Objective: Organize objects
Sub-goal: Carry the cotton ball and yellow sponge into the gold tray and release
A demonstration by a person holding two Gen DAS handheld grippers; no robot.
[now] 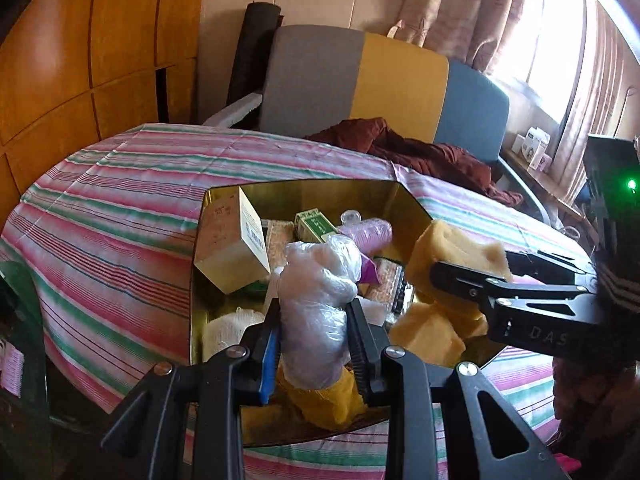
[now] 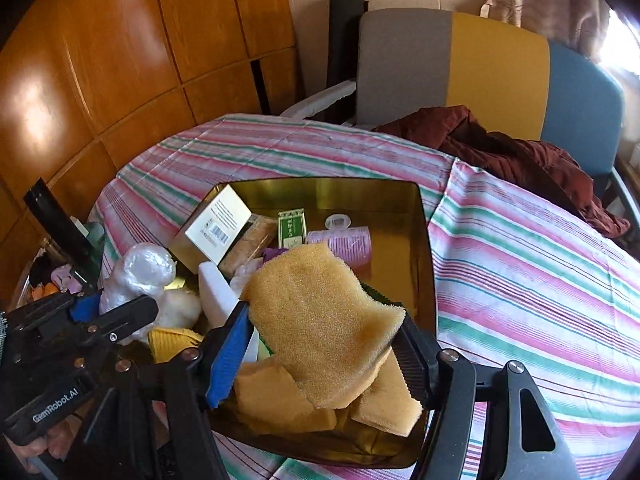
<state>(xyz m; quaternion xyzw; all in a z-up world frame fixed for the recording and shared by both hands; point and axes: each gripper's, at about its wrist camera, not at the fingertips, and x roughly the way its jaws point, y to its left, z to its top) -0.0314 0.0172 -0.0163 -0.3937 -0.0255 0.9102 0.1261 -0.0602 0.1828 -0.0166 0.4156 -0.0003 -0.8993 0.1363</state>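
**A:** Status on the left gripper (image 1: 314,322)?

**B:** Fingers clamped narrow on a wad of clear plastic wrap (image 1: 316,300). The wad stands upright between the pads, above the near end of the gold tray (image 1: 320,190). A yellow cloth (image 1: 320,400) lies under it in the tray.

**A:** Right gripper (image 2: 324,344)?

**B:** Fingers about half spread, gripping a tan sponge (image 2: 320,320) by its two edges. The sponge hangs tilted over the near right part of the tray. More tan sponge pieces (image 2: 280,400) lie in the tray just below it.

**A:** Where is the tray?

**B:** On the striped tablecloth (image 2: 520,260) covering the surface, roughly centred in both views.

**A:** What else is inside?

**B:** Cream carton with barcode (image 2: 218,224), leaning at the far left corner. Small green box (image 2: 292,226) behind it toward the middle. Pink hair roller (image 2: 344,240) on its side near the far right. White block (image 2: 216,296) left of the sponge. Whitish gauze-like roll (image 1: 228,328) at the near left; I cannot tell exactly what it is.

**A:** Are the grippers touching each other?

**B:** No. They sit side by side over the tray, close but apart.

**A:** Background?

**B:** Grey, yellow and blue chair (image 1: 380,84) behind the surface, dark red garment (image 1: 420,152) piled on its seat. Wood-panel cabinet (image 2: 120,60) at left.
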